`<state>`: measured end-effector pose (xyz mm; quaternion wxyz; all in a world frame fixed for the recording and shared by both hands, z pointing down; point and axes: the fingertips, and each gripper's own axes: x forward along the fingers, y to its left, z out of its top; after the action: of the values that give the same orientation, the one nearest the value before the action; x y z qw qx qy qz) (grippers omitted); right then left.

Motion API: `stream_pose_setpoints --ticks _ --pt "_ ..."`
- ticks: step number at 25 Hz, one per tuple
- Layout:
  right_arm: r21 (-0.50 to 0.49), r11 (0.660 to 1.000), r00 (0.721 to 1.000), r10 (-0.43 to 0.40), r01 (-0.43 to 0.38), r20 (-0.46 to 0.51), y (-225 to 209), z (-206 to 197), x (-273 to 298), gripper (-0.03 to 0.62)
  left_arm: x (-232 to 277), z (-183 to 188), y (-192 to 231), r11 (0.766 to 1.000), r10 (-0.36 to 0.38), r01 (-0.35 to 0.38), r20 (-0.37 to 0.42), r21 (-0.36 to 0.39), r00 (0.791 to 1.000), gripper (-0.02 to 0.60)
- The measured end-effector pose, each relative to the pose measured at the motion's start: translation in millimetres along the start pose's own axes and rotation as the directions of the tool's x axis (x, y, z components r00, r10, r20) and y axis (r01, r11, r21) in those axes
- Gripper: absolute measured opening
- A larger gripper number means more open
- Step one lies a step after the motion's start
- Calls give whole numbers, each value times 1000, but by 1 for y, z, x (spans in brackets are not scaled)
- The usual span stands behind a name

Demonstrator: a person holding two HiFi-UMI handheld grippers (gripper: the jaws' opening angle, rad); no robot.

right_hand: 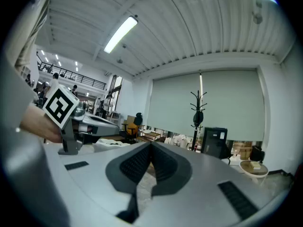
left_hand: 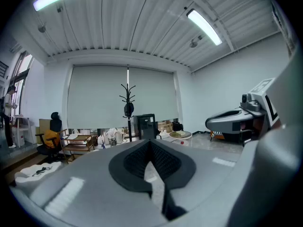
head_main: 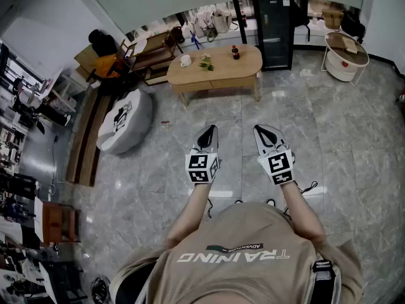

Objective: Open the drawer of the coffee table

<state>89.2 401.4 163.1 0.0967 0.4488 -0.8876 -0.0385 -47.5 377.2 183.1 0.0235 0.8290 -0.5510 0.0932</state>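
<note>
The oval wooden coffee table (head_main: pixel 215 65) stands across the room, and its drawer front (head_main: pixel 233 82) under the top looks closed. Both grippers are held side by side at waist height over the grey tiled floor, pointing toward the table and well short of it. My left gripper (head_main: pixel 207 135) is shut with nothing between its pads, and its tips (left_hand: pixel 150 143) meet in the left gripper view. My right gripper (head_main: pixel 262 133) is likewise shut and holds nothing, with its tips (right_hand: pixel 151 148) together. In the right gripper view the left gripper's marker cube (right_hand: pixel 59 105) shows at the left.
On the tabletop stand a white cup (head_main: pixel 185 60), a small plant (head_main: pixel 206 62) and a dark bottle (head_main: pixel 235 52). A white beanbag (head_main: pixel 126 120) lies left of the table. A black cabinet (head_main: pixel 276 24) and a round white side table (head_main: pixel 345 56) stand at the right.
</note>
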Motion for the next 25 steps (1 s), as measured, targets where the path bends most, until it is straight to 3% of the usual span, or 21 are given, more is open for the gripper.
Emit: stream_pose_setpoints --ticks 13,21,25 --pt "22 1000 999 -13 12 37 -19 0 12 5 22 -5 -3 1000 -12 12 -1 -5 1000 6" --pt "35 999 1000 20 -20 -21 -24 -35 1 5 31 -32 -20 999 -21 19 -47 -39 999 6" --pt "35 999 999 39 -38 -28 -37 -40 6 5 38 -36 -17 1000 -18 17 -63 -20 998 6"
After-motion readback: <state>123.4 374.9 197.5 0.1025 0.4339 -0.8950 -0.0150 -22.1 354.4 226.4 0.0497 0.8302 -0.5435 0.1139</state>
